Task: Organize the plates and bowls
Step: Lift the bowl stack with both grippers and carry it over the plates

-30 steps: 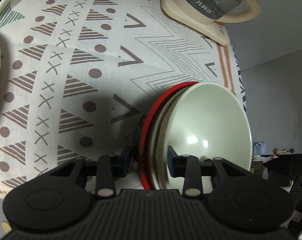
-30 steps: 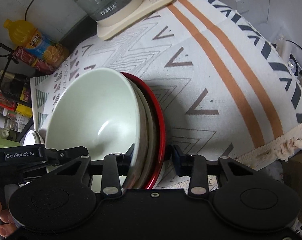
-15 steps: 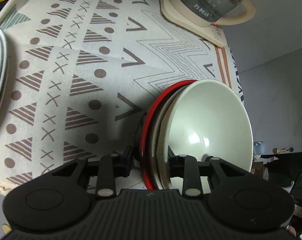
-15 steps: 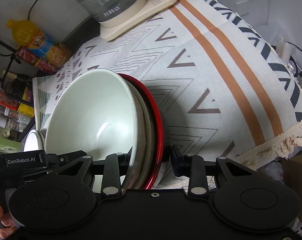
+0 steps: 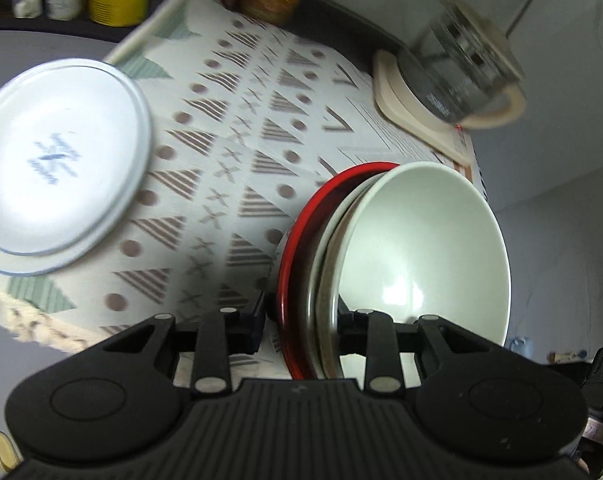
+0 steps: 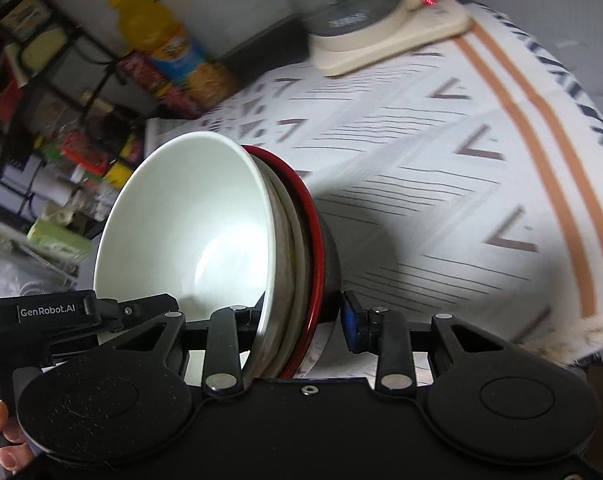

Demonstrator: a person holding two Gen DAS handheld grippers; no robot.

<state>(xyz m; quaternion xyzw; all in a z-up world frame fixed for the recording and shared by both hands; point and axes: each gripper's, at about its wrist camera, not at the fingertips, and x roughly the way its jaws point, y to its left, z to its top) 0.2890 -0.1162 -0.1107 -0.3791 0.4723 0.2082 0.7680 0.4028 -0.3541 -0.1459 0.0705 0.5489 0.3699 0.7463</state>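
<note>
Both claws have risen with the nested stack of bowls, which now hangs tilted above the patterned cloth. Left claw and right claw each clench its near rim. At far left, 1 white plate lies on the counter.

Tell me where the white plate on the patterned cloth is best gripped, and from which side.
Probably by its rim. The white plate lies flat on the cloth, so only its thin edge offers a hold. One part of that rim juts past the cloth's fringed edge; coming in low from that side, one finger could go under and one over. Both claws are now shut on the stack of bowls.
</note>
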